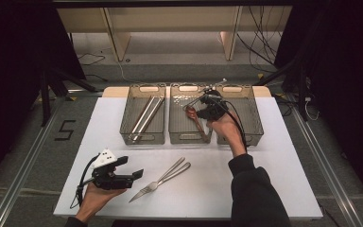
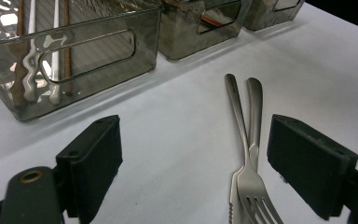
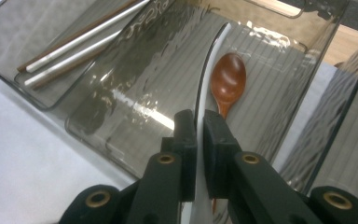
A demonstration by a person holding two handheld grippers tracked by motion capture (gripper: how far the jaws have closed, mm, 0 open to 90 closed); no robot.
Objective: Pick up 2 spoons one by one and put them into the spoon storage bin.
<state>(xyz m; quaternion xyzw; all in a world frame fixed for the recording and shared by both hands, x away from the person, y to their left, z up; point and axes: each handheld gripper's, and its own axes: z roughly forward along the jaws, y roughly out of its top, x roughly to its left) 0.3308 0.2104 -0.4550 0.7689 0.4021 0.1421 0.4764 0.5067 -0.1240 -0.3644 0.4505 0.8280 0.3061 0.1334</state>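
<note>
Spoon (image 3: 209,65): white, clamped in right hand-held gripper (image 3: 199,122) above middle bin (image 1: 176,133).
Bin contents: brown spoon (image 3: 228,81) directly beneath.
Left hand-held gripper (image 2: 193,158): jaws apart, on table (image 1: 217,189).
Nearby: fork (image 2: 247,158), knife (image 2: 254,107); chopsticks (image 1: 146,116) in left bin (image 1: 127,104).

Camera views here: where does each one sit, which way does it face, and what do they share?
High view: above the person's side, looking forward and down at the table; forearms, both grippers.
Left gripper view: low between open jaws, facing fork, knife and bins.
Right gripper view: jaws shut on a white spoon above the brown spoon.
Shared: the chopstick bin.
</note>
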